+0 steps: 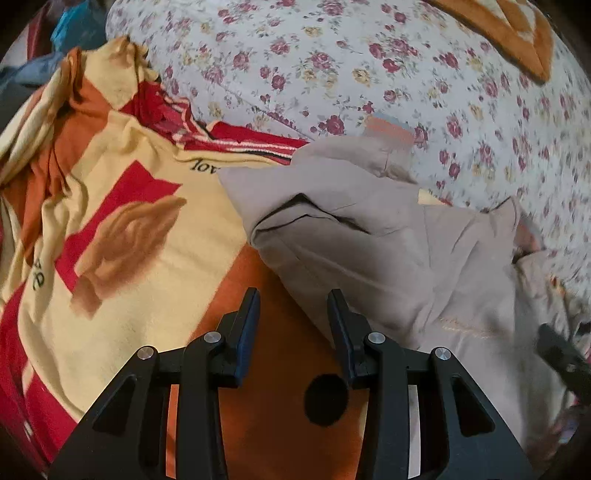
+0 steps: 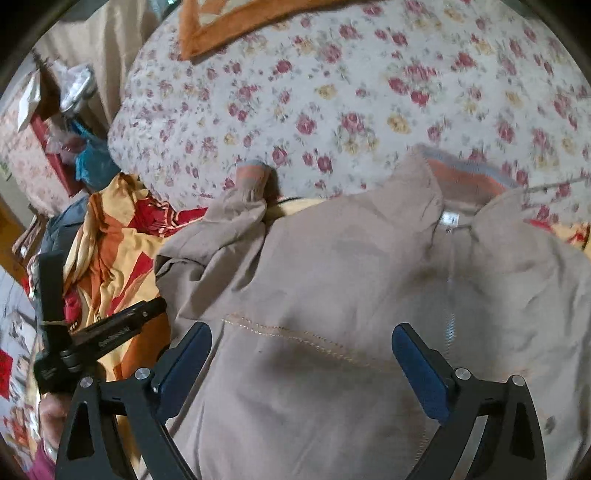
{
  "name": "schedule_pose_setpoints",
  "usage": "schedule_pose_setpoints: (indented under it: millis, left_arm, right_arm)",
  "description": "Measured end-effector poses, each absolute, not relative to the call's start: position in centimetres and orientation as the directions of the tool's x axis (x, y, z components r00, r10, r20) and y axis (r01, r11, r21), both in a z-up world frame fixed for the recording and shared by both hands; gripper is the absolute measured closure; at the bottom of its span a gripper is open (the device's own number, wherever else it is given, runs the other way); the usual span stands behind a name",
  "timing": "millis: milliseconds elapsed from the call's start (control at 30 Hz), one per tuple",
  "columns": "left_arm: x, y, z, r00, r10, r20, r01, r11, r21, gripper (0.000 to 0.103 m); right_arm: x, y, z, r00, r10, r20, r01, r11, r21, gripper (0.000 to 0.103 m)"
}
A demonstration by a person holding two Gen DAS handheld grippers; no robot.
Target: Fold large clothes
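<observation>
A large beige jacket [image 2: 332,280] lies front up on the bed, with an orange-lined collar [image 2: 458,173] and a zipper down the middle. Its left sleeve [image 2: 240,210] is bunched up toward the floral quilt. My right gripper [image 2: 301,343] is wide open just above the jacket's chest, holding nothing. My left gripper [image 1: 293,306] is open and empty at the jacket's left edge [image 1: 369,251], over the orange part of the blanket. The left gripper also shows in the right wrist view [image 2: 110,328] at the left.
A yellow, red and orange blanket [image 1: 110,221] lies rumpled under and left of the jacket. A floral quilt [image 2: 332,92] covers the bed behind. An orange blanket [image 2: 229,22] lies at the far end. Clutter and bags [image 2: 74,147] stand beside the bed at the left.
</observation>
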State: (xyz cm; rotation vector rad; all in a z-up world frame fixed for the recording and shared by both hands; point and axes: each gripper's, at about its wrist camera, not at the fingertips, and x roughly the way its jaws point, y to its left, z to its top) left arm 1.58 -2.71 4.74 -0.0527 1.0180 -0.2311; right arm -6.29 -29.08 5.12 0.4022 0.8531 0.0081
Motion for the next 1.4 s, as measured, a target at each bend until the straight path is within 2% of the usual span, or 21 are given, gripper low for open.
schedule_pose_setpoints:
  millis: [200,300,600,767,833,867,900,933,1000,1167,1400]
  left_arm:
    - [0.8,-1.4,6.1,0.572,-0.130,-0.810,0.098,0.991,-0.090,0.066]
    - [0.8,0.6,6.8,0.593,-0.135,-0.794,0.037,0.989,-0.141,0.066]
    - [0.7,1.6,6.8,0.594,-0.103,-0.797,0.011,0.993,-0.121,0.066]
    - [0.4,1.4,6.1,0.589,-0.058,-0.806,0.010,0.998,-0.065,0.066]
    - [0.4,1.4,6.0,0.584,-0.050,-0.810,0.008,0.998,-0.057,0.066]
    - [0.4,1.4,5.9,0.586,-0.043,-0.809,0.004,0.999,-0.050,0.066]
    - [0.3,1.4,6.0,0.590,-0.034,-0.807,0.002,0.999,-0.041,0.066]
    - [0.3,1.5,6.0,0.594,-0.027,-0.804,-0.001,0.999,-0.034,0.066]
    - [0.0,1.5,6.2,0.603,-0.018,-0.797,-0.004,1.000,-0.026,0.066]
    - [-0.7,1.9,6.7,0.623,-0.009,-0.782,-0.018,0.999,-0.026,0.066]
    - [-1.8,1.7,7.5,0.649,-0.030,-0.760,-0.006,0.999,-0.045,0.066]
  right_arm:
    - [-1.0,-28.4,5.7,0.692,0.172,-0.701,0.155,0.913,0.377,0.006]
    - [2.3,-28.1,5.4,0.693,0.180,-0.698,0.146,0.913,0.380,0.010]
    - [10.7,-25.8,3.2,0.645,0.252,-0.721,0.084,0.915,0.395,0.010]
    - [13.9,-24.4,1.7,0.634,0.237,-0.736,0.089,0.923,0.374,0.011]
    - [14.6,-24.4,1.1,0.635,0.256,-0.729,0.102,0.908,0.407,0.038]
    - [14.8,-24.4,0.9,0.633,0.269,-0.726,0.102,0.900,0.423,0.060]
    - [15.0,-24.3,0.8,0.626,0.269,-0.732,0.110,0.899,0.424,0.069]
    - [14.8,-24.3,0.8,0.629,0.245,-0.738,0.125,0.905,0.407,0.072]
    - [14.4,-24.2,1.2,0.644,0.229,-0.730,0.126,0.910,0.396,0.085]
    - [12.0,-25.0,4.2,0.702,0.215,-0.679,0.104,0.912,0.397,0.094]
    - [5.1,-27.0,9.3,0.767,0.172,-0.619,0.100,0.919,0.381,0.095]
